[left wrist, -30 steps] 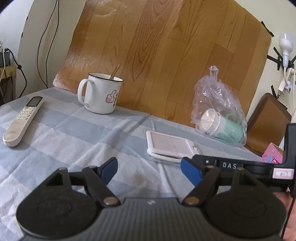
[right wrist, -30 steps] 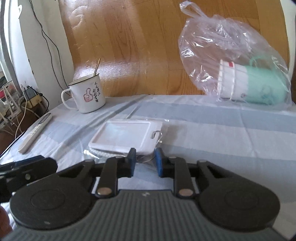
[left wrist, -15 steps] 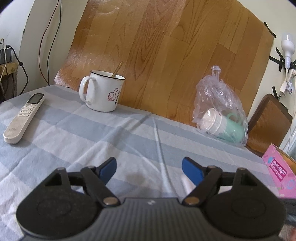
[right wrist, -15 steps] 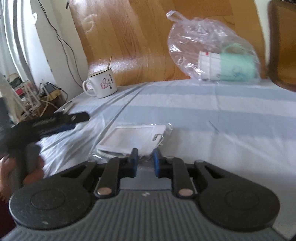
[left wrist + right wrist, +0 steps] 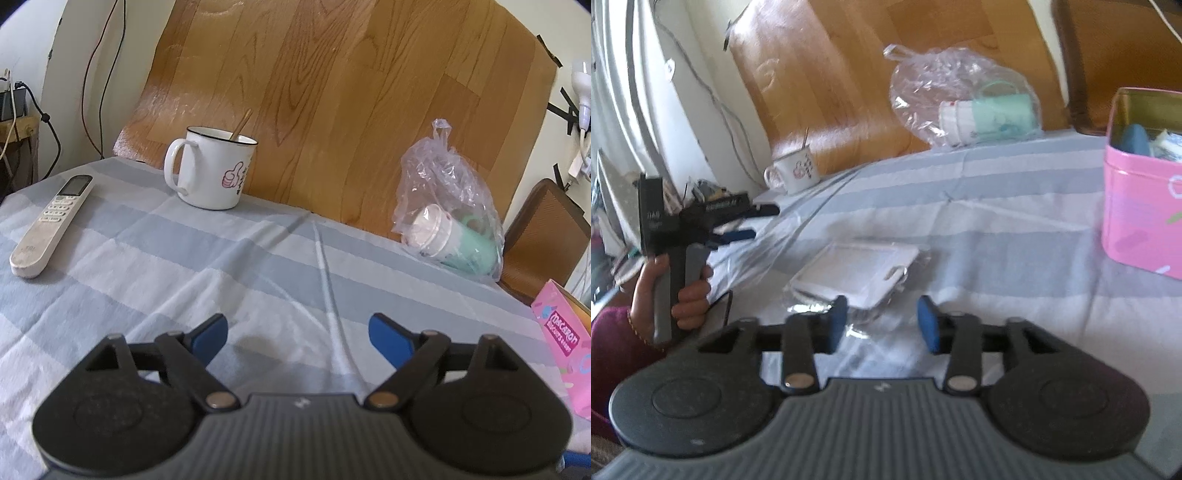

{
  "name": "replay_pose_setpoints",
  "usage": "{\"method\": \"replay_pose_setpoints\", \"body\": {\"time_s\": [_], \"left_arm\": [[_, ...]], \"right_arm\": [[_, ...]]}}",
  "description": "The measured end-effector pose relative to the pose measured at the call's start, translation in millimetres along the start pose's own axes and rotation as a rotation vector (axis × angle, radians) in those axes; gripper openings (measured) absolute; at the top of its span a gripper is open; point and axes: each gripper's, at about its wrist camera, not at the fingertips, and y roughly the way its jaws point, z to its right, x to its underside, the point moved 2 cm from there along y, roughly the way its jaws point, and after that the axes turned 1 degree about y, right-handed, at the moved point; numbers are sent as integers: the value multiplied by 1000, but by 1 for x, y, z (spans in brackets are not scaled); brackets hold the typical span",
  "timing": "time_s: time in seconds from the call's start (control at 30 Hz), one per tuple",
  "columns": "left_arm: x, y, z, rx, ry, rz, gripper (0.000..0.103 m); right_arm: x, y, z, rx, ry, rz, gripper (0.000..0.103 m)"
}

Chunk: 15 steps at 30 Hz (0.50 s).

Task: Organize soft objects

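In the right wrist view, at the left edge, a hand [image 5: 685, 295] holds the left tongs [image 5: 753, 221]; their jaws are opening and nothing is between them. In the lower middle the white pouch [image 5: 857, 273] in clear wrap lies on the striped table [image 5: 1015, 236], just past the right tongs [image 5: 881, 319]. These jaws are opening too, with only wrap between them, not pressed. At the right edge stands the pink tin [image 5: 1141, 206].

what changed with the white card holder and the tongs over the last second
The right tongs dragged the bagged white card holder across the cloth toward the pink tin, and are now opening, pads off it. The left tongs stayed empty, opening wider; mug and remote unmoved.
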Motion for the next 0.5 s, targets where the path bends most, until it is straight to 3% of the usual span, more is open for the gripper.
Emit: {"method": "replay_pose_setpoints", "body": {"time_s": [0.5], "left_arm": [[0, 1, 2, -5, 16, -5, 88]], "right_arm": [[4, -6, 23, -42, 109, 32, 50]]}}
